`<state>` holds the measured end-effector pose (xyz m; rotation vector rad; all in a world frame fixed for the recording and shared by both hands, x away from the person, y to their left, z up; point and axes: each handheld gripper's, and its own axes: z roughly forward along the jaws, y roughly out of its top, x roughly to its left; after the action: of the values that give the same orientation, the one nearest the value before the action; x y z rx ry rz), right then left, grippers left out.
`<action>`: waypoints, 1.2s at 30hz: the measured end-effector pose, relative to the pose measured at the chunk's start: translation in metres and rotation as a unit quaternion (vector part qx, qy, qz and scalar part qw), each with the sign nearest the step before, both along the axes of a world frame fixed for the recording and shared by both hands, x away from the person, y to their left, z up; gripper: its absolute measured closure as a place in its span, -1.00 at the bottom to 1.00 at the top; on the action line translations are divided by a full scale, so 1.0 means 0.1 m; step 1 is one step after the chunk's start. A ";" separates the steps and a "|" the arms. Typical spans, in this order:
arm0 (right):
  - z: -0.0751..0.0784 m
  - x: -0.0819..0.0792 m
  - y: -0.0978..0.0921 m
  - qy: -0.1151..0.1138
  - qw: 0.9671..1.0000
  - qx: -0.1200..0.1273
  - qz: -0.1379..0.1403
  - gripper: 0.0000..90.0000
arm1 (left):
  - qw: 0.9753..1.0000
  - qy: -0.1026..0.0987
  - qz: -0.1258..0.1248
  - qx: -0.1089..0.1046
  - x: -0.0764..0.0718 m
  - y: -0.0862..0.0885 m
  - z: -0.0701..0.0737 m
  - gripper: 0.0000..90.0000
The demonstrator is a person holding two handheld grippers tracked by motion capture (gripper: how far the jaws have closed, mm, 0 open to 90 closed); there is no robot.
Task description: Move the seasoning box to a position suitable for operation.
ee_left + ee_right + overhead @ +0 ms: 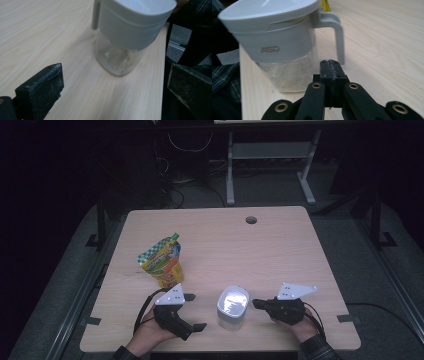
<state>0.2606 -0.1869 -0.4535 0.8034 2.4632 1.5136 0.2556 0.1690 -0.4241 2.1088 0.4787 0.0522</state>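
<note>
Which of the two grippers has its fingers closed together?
The right gripper: its fingers are pressed shut beside the white-lidded jar, while the left gripper stands wide open.

White-lidded clear jug [232,306], upright, near table's front edge

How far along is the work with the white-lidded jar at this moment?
Barely begun. The jar stands upright on the table with its lid on, nothing gripping it. In hand: the left gripper, jaws open, and the right gripper, jaws shut, flank it on either side without visible contact. Left: any actual grasp of the jar. The snack pouch behind lies untouched.
</note>
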 end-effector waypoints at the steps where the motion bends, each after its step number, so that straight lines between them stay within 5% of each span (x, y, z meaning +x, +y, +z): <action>1: -0.02 -0.03 0.01 0.006 1.000 -0.001 0.010 0.99 | 1.000 -0.001 -0.004 0.001 0.00 -0.02 0.01 -1.00; 14: -0.07 -0.17 0.16 0.024 0.996 -0.003 0.086 0.99 | 1.000 -0.006 -0.024 -0.004 0.08 -0.30 0.03 -1.00; 36: -0.09 -0.08 0.39 0.016 0.995 -0.012 0.097 0.99 | 1.000 -0.021 -0.013 -0.004 0.18 -0.24 0.09 -1.00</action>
<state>0.2527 -0.1479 -0.4621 0.6029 2.6448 1.5399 0.2737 0.1454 -0.4148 2.1006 0.4267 0.0797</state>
